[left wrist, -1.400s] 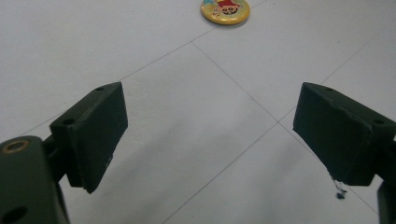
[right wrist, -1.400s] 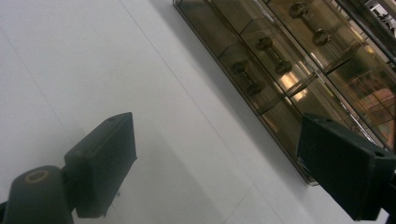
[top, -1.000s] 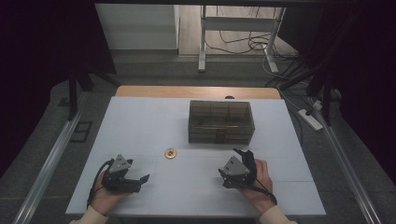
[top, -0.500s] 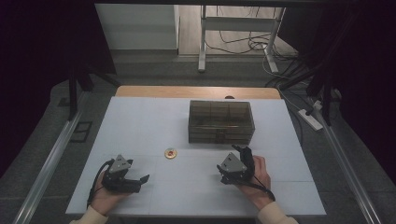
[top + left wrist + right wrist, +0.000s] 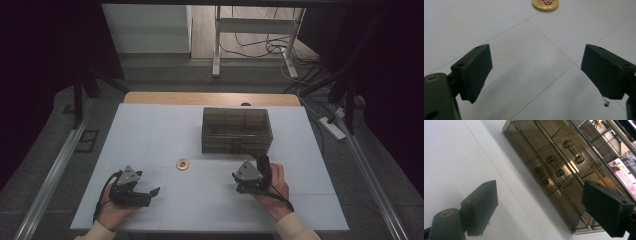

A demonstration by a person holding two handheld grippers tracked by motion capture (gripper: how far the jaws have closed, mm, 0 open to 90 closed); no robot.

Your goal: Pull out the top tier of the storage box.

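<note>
Both claws, left gripper and right gripper, gape wide, holding nothing; the little flat coin looks light and slippery, so pinch its edges.

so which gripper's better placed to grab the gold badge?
Left, probably. The left gripper has open jaws aimed at the badge; the right gripper faces the drawer box.

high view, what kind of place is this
Probably a lab or recording workspace, not a home: a white-topped table fenced by dark curtains, loose cables on the bare floor beyond, and a hand-held gripper in each hand, left and right.
</note>
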